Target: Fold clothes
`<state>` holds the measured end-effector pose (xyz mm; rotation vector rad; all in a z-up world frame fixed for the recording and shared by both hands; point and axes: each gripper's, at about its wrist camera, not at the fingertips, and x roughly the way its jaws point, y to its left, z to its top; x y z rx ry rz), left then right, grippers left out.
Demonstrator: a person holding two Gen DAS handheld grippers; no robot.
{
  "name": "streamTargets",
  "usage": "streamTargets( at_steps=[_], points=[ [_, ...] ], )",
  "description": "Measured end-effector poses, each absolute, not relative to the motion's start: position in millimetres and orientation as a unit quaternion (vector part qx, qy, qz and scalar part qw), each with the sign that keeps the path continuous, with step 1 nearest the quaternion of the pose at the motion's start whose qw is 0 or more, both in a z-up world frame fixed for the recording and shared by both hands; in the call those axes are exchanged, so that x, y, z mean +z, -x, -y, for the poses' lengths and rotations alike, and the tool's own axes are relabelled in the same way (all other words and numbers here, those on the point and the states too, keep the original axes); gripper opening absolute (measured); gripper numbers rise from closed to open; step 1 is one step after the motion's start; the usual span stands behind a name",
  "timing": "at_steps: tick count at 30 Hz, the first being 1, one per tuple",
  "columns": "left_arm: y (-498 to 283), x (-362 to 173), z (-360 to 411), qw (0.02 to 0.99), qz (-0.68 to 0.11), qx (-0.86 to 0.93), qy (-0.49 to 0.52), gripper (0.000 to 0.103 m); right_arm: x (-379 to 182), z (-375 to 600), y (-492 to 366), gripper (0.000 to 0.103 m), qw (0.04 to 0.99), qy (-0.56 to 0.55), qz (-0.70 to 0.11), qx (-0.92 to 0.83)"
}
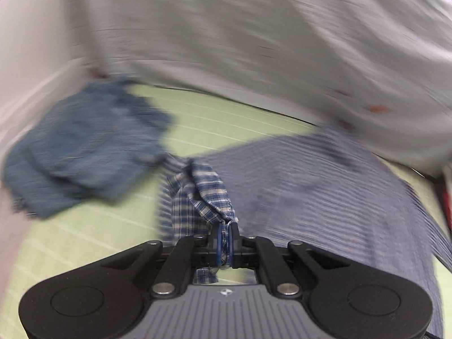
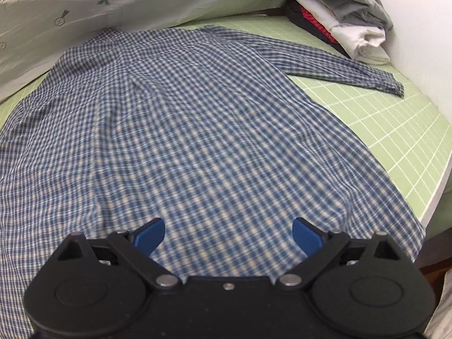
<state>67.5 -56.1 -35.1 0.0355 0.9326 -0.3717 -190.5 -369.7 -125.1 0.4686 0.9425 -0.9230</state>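
A blue and white checked shirt [image 2: 197, 130] lies spread flat on the green grid mat [image 2: 395, 118], one sleeve [image 2: 333, 59] stretched toward the right. My right gripper [image 2: 228, 234] is open just above the shirt's near hem, its blue pads [image 2: 149, 234] apart and holding nothing. In the left wrist view, my left gripper [image 1: 225, 243] is shut on a bunched fold of the checked shirt [image 1: 203, 197], lifted over the mat [image 1: 226, 118]. That view is blurred by motion.
A blue folded garment [image 1: 84, 147] lies on the mat at the left. A stack of folded clothes [image 2: 339, 11] sits at the mat's back right corner. A white carrot-print sheet [image 2: 84, 5] runs behind the mat. The table edge [image 2: 435, 192] is at the right.
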Motion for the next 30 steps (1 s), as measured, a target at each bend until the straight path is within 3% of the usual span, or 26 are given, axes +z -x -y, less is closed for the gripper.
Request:
streamTargets(
  at_steps=[2, 4, 6, 7, 10, 21, 26, 30],
  points=[
    [-55, -35, 73, 0.871, -0.452, -0.189, -0.03, 0.014, -126, 376, 197, 0.098, 0.763, -0.219, -0.435, -0.425],
    [-42, -35, 90, 0.866, -0.457, -0.199, -0.043, 0.039, -126, 380, 202, 0.098, 0.763, -0.22, -0.434, -0.425],
    [-29, -35, 107, 0.86, -0.461, -0.21, -0.055, 0.074, -125, 382, 205, 0.098, 0.767, -0.218, -0.431, -0.422],
    [-23, -35, 115, 0.857, -0.464, -0.215, -0.062, 0.078, -124, 382, 204, 0.098, 0.77, -0.216, -0.43, -0.419],
    [-11, -36, 129, 0.852, -0.472, -0.214, -0.076, 0.081, -123, 377, 195, 0.099, 0.781, -0.21, -0.427, -0.404],
    [-47, -56, 53, 0.849, -0.505, -0.139, -0.072, 0.091, -111, 298, 101, 0.099, 0.851, -0.172, -0.411, -0.279],
    [-64, -77, 34, 0.837, -0.521, -0.149, -0.08, 0.091, -122, 247, 52, 0.088, 0.861, -0.163, -0.418, -0.24],
    [-71, -89, 24, 0.825, -0.533, -0.164, -0.089, 0.091, -133, 220, 26, 0.087, 0.858, -0.183, -0.42, -0.231]
  ],
)
